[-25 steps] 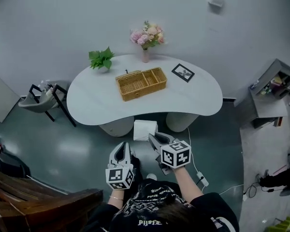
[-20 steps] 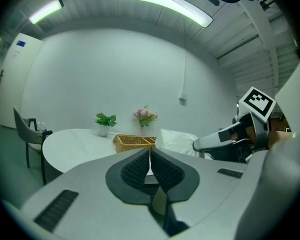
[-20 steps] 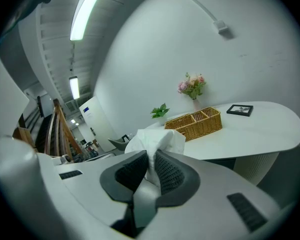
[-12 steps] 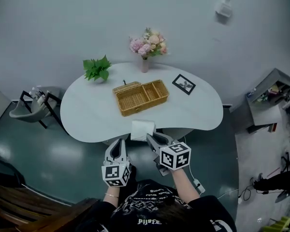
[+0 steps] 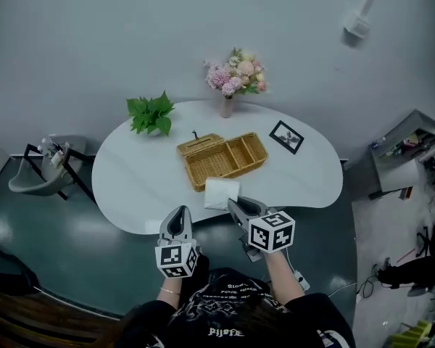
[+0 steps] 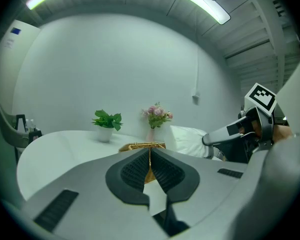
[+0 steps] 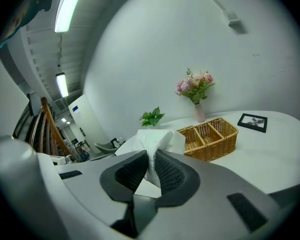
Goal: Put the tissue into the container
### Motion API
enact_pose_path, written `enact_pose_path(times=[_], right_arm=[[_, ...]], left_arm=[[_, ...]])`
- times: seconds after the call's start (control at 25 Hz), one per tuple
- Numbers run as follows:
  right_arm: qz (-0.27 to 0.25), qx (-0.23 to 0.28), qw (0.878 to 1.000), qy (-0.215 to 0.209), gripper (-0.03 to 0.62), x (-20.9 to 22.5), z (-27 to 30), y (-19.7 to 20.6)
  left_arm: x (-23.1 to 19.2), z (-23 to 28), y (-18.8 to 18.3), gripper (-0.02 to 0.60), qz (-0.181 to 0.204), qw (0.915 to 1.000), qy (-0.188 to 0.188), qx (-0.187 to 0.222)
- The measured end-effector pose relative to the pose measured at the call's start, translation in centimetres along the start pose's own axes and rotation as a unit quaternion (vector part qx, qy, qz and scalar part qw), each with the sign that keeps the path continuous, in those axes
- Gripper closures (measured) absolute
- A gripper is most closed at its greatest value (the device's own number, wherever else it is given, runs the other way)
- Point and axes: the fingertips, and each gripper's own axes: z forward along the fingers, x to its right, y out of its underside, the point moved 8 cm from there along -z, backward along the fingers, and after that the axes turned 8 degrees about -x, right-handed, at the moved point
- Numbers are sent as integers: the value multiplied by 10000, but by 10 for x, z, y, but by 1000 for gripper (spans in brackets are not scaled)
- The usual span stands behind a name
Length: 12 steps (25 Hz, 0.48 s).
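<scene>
At far left, off the table, stands a grey chair (image 5: 47,167). On the white table (image 5: 130,187), a plant (image 5: 151,113) sits near the back left edge. The left gripper (image 5: 178,213) hovers over the table's near edge, its jaws pressed together with nothing between them. Mid-table lies a wicker basket (image 5: 222,158), set at a slant, with one large compartment on its left and smaller ones on its right. The tissue (image 5: 221,193), a white wad, is pinched between the jaws of the right gripper (image 5: 236,206); it hangs above the table just in front of the basket's near wall, not inside it. Behind the basket stand pink flowers (image 5: 235,78) in a vase. A framed photo (image 5: 286,137) lies flat to the basket's right. A grey shelf (image 5: 406,147) stands at far right, off the table.
</scene>
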Motion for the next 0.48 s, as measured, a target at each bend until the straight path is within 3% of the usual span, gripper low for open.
enact_pose_path(times=[0.16, 0.48], right_arm=[[-33, -50, 9999, 83, 517, 1, 22, -20], [-50, -57, 9997, 214, 517, 9, 53, -51]], left_arm=[[-24, 19, -12, 555, 9, 10000, 32, -45], [-45, 53, -26, 555, 276, 9985, 435, -171]])
